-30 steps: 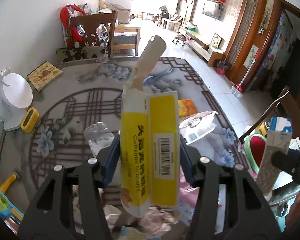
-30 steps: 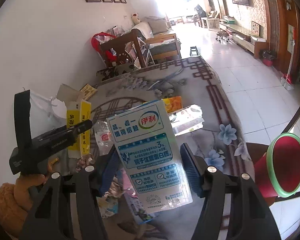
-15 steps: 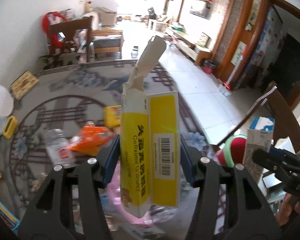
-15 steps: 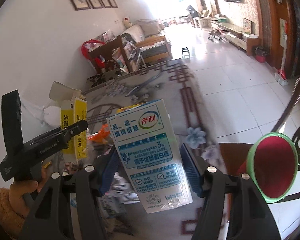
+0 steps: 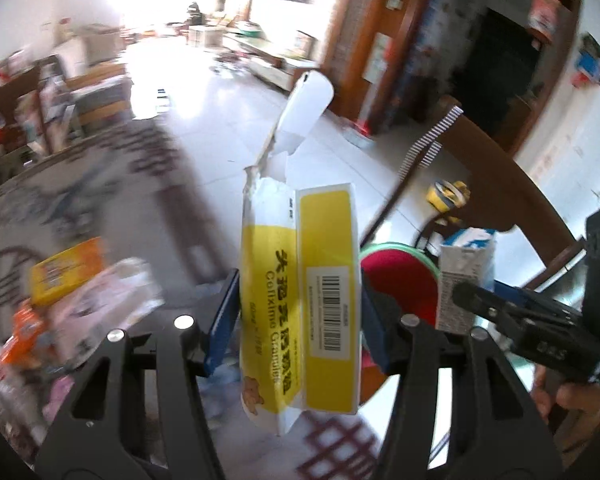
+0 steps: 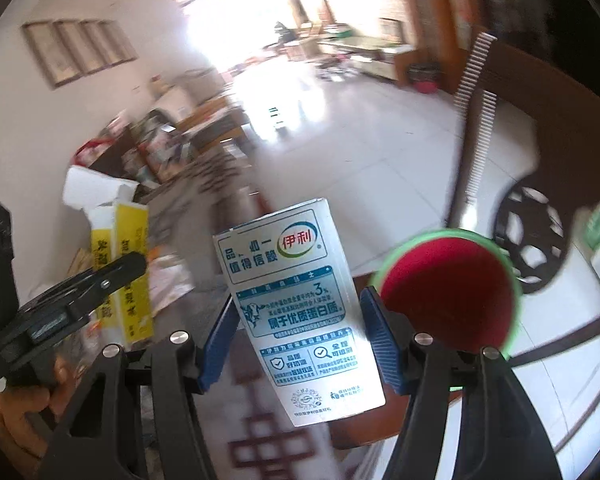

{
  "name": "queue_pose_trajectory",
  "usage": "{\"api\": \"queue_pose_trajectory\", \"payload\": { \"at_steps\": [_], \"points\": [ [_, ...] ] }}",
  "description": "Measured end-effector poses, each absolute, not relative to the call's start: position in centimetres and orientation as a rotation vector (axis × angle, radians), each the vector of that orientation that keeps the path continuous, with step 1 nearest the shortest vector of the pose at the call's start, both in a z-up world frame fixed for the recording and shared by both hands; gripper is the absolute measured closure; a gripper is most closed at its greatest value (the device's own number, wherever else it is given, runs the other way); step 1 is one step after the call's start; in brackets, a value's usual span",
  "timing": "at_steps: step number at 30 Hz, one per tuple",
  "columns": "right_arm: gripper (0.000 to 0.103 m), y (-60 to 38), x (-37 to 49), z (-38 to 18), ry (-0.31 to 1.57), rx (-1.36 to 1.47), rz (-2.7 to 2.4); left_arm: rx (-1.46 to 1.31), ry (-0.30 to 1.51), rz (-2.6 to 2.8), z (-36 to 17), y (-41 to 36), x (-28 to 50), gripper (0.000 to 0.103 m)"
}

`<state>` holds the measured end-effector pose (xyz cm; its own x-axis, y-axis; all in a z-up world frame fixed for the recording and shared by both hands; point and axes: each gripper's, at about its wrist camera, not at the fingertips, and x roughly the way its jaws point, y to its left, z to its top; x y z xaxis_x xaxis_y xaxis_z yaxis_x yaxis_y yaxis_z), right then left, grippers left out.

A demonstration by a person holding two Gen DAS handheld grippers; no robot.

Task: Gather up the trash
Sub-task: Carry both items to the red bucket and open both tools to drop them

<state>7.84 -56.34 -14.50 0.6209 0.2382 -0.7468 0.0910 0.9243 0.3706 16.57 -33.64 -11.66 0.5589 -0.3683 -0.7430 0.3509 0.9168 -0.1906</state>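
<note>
My left gripper [image 5: 300,316] is shut on a yellow medicine box [image 5: 300,296] with a torn white flap, held upright. My right gripper [image 6: 300,328] is shut on a white and blue milk carton [image 6: 300,304], also upright. A red bin with a green rim [image 6: 448,296] stands just right of the carton, beyond the table edge; in the left wrist view the bin [image 5: 396,280] sits right behind the yellow box. The milk carton [image 5: 466,276] and the right gripper appear at the right of the left wrist view. The yellow box [image 6: 120,276] shows at the left of the right wrist view.
Loose wrappers, an orange packet [image 5: 24,332] and a yellow pack [image 5: 66,272] lie on the patterned table [image 5: 100,184] at the left. A dark wooden chair [image 6: 532,216] stands behind the bin. Tiled floor [image 6: 360,148] stretches beyond.
Both grippers have swung right, away from the table's middle toward its edge, each still holding its item. The red bin is now much closer, directly behind the yellow box and beside the carton.
</note>
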Motion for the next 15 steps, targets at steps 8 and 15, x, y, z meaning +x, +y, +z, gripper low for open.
{"api": "queue_pose_trajectory", "payload": {
  "at_steps": [8,15],
  "points": [
    [0.042,-64.1,9.2,-18.2,0.932,0.476,-0.122,0.062,0.891,-0.641,-14.5,-44.1,19.4,0.048],
    [0.026,-67.2,8.9,-18.3,0.889,0.498,-0.225,0.090,0.904,-0.691,-16.4,-48.4,20.5,0.019]
  ]
}}
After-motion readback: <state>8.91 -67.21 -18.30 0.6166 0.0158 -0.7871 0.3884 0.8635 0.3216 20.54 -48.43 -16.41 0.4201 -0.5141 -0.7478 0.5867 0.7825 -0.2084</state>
